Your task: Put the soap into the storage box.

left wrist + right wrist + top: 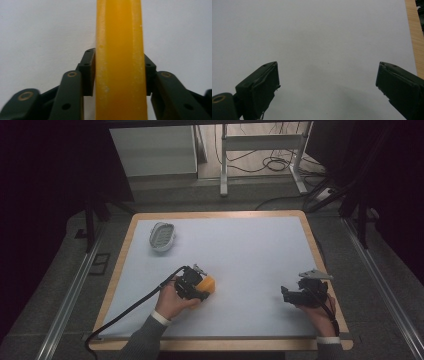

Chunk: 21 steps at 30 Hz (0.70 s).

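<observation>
The left claw point(206, 287) grips the yellow soap bar point(120, 62) low over the worktop point(250, 250), probably bound for the soap dish point(162, 237) (right claw point(327, 87) open, idle).

Yellow-orange soap bar point(120, 62), on edge, white dish point(162, 237) far-left on table

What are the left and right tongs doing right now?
Left tongs: shut on the yellow block.
Right tongs: open, holding nothing.
</observation>
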Available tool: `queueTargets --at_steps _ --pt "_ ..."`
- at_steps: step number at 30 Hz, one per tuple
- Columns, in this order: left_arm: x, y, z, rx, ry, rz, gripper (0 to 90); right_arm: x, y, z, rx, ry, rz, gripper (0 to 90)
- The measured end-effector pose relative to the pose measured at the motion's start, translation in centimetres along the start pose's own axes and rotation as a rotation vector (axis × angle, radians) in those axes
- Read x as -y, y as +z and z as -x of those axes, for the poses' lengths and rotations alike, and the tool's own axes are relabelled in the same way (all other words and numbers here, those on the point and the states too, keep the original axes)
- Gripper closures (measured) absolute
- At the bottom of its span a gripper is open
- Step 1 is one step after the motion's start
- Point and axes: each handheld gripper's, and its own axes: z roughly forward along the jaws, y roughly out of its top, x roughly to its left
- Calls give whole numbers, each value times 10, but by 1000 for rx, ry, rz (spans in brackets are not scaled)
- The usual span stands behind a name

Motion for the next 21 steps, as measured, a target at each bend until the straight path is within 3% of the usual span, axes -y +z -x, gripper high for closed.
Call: queueTargets --at_steps 12,21 --pt "-1 -5 -5 34 18 19 611 -1 -2 1 -4 6 8 49" --pt "-2 -21 -11 46 13 60 611 -1 -4 2 -4 7 16 49"
